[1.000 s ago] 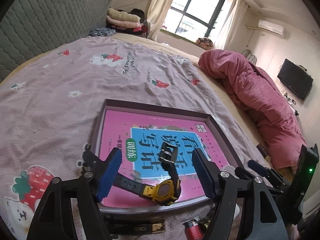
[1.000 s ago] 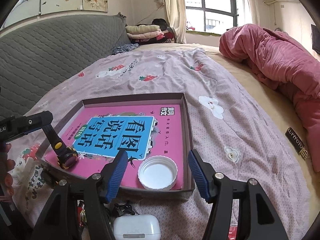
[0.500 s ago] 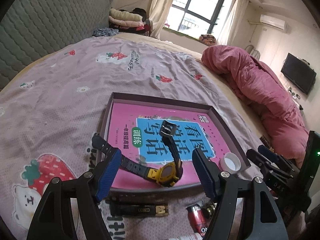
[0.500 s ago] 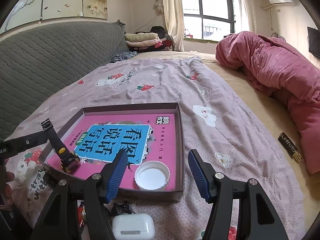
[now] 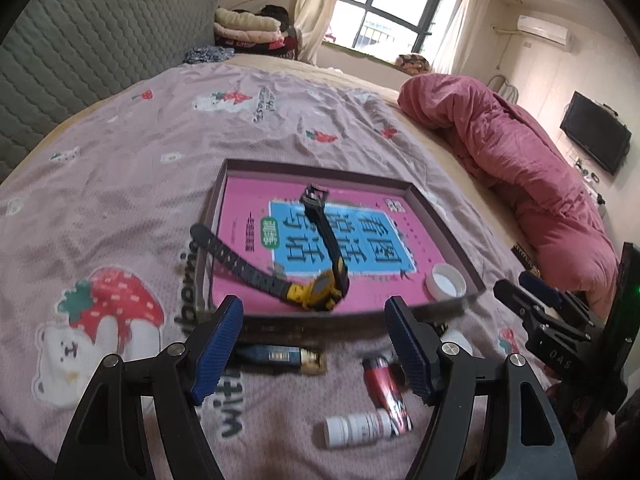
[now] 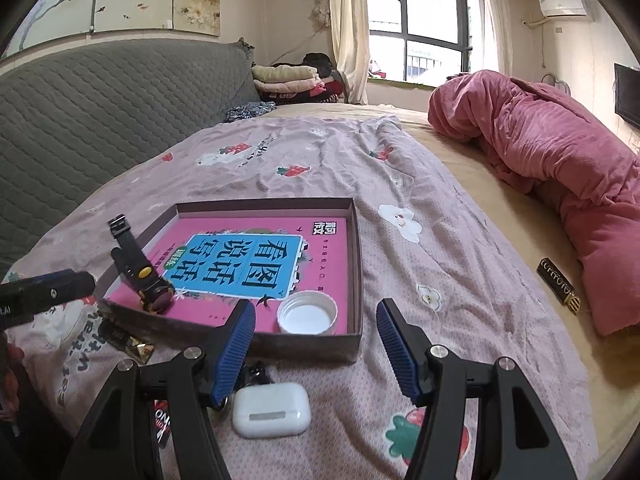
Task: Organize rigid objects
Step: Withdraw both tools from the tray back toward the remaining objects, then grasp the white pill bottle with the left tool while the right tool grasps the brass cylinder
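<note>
In the tray [image 5: 443,225]: one watch [image 5: 316,292], one white cap [image 5: 445,279]. On the bed before it: one earbud case [image 6: 272,409], one pill bottle [image 5: 360,427]. Left gripper [image 5: 314,346] and right gripper [image 6: 316,350]: both spread open, empty.

watch [image 5: 316,292] yellow-black | cap [image 5: 445,280] white | bedsheet [image 5: 120,168] pink, strawberry print | quilt [image 5: 520,152] rose

Daylit bedroom, curtained window [image 6: 418,36], grey quilted headboard [image 6: 100,96], wall television [image 5: 595,137] (possibly off), air conditioner [image 5: 544,32].
</note>
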`<state>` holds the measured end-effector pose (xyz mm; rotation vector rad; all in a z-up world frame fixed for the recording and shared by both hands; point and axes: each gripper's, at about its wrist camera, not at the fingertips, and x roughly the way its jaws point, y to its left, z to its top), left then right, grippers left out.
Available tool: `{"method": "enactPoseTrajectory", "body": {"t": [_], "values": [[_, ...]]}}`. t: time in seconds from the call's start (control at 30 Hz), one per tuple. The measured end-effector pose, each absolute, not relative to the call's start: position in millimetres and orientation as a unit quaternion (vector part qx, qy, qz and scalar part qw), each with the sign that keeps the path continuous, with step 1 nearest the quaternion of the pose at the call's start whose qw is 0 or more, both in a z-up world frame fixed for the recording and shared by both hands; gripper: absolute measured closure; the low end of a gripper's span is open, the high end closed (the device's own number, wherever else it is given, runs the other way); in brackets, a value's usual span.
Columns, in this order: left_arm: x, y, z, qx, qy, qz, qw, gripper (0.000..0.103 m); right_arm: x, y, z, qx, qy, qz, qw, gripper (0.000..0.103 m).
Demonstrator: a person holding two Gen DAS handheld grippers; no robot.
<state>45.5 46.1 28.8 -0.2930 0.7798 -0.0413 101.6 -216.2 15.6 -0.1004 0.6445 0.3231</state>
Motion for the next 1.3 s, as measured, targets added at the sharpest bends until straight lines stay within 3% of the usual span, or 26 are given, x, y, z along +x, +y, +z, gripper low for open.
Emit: {"method": "enactPoseTrajectory", "body": {"t": [0.7, 1.3], "values": [[15, 8, 11, -0.091, 0.442, -0.051, 0.891, 0.028, 71, -228, 18, -0.034, 0.347, 0.154, 0.925, 0.040], [9, 4, -20, -0.120, 0.503, -0.045, 0.854, 0.028, 53, -203, 15, -0.070, 0.351, 0.193, 0.914, 0.040]]}}
